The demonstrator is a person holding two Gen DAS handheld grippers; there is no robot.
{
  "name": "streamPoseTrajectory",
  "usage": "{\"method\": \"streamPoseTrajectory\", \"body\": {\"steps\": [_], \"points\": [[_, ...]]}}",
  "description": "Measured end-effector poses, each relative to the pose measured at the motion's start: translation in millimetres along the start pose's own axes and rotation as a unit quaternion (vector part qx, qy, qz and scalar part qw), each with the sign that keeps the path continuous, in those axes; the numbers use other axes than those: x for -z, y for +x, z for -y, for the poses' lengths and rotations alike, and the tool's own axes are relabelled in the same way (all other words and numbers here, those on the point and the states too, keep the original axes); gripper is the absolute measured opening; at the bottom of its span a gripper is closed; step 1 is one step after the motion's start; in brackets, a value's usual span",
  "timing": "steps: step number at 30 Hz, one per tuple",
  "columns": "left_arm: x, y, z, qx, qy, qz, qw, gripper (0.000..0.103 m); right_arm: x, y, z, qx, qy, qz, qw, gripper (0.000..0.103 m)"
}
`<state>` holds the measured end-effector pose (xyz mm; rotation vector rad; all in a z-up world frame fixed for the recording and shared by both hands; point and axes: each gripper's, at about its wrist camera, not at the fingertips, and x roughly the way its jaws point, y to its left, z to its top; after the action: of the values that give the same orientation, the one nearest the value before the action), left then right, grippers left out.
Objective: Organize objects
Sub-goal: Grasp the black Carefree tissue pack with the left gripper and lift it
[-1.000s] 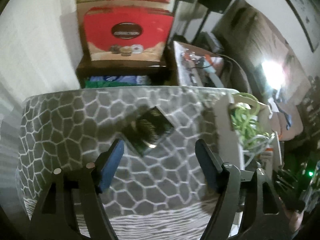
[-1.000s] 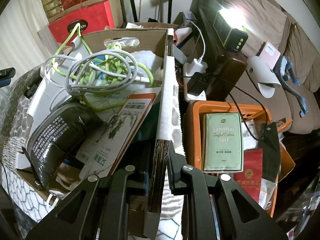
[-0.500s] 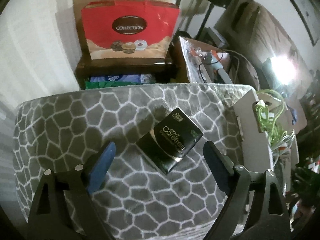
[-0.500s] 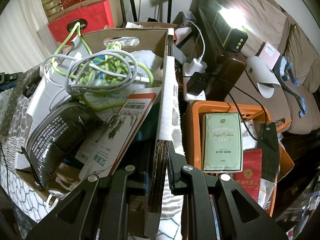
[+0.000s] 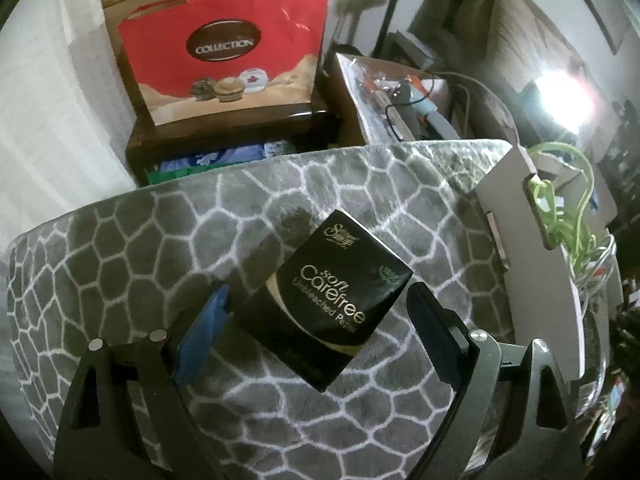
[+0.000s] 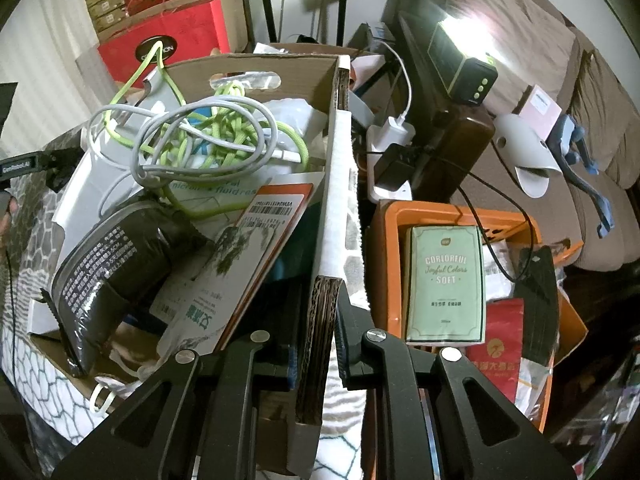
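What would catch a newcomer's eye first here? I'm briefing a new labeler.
The black tissue pack lying on the grey patterned blanket, between the open left hand-held gripper. Then the tangled green and white cables heaped in the cardboard box, whose wall the right hand-held gripper clamps.

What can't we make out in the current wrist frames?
- Left wrist: underside of the black tissue pack faces the patterned mat; whether the left gripper fingers touch it is unclear.
- Right wrist: cardboard box bottom is buried under cables and packets.
- Right wrist: right gripper pads are hidden behind the box wall they clamp.
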<state>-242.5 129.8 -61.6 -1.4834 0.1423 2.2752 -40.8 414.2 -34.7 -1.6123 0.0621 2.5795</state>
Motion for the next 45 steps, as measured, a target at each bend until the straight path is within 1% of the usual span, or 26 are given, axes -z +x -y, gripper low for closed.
{"method": "streamPoseTrajectory", "body": {"steps": [2, 3, 6, 11, 17, 20, 24, 27, 34, 38, 45], "points": [[0.9, 2.2, 2.0, -0.006, 0.009, -0.001, 0.9999, 0.087, -0.1, 0.1, 0.7, 0.0, -0.001, 0.0, 1.0, 0.015], [1.4, 2.7, 3.5, -0.008, 0.013, 0.0, 0.9999, 0.081, 0.0, 0.1, 1.1, -0.001, 0.0, -0.001, 1.0, 0.015], [4.8, 1.1, 9.6, -0.016, 0.029, 0.006, 0.9994, 0.074, 0.2, 0.2, -0.3, 0.0, 0.001, 0.0, 1.0, 0.015], [8.4, -4.4, 15.7, -0.025, 0.039, 0.018, 0.9988, 0.066, 0.1, 0.7, -0.6, 0.0, 0.001, 0.0, 1.0, 0.015], [12.1, -18.2, 19.8, -0.012, 0.029, 0.036, 0.9989, 0.064, 0.1, 0.7, -1.3, -0.001, 0.001, -0.001, 1.0, 0.015], [13.2, -32.3, 21.9, 0.004, 0.016, 0.048, 0.9987, 0.064, 0.1, 0.7, -1.7, -0.002, 0.002, -0.001, 1.0, 0.015], [16.2, -57.9, 36.0, 0.029, 0.019, 0.065, 0.9973, 0.064, -0.3, 1.3, -2.2, -0.002, 0.003, -0.001, 1.0, 0.015], [18.6, -74.8, 55.6, 0.043, 0.03, 0.07, 0.9962, 0.064, -0.3, 1.5, -1.7, -0.003, 0.003, -0.001, 1.0, 0.015], [25.3, -89.8, 97.1, 0.078, 0.028, 0.047, 0.9955, 0.064, -0.2, 1.0, -2.3, -0.003, 0.004, -0.001, 1.0, 0.015], [30.2, -95.3, 126.7, 0.094, 0.037, 0.038, 0.9942, 0.064, 0.8, 1.1, -1.7, -0.005, 0.005, -0.001, 1.0, 0.015], [42.3, -91.7, 175.7, 0.117, 0.044, 0.004, 0.9921, 0.064, 3.6, -0.8, -1.0, -0.01, 0.01, 0.001, 1.0, 0.014]]}}
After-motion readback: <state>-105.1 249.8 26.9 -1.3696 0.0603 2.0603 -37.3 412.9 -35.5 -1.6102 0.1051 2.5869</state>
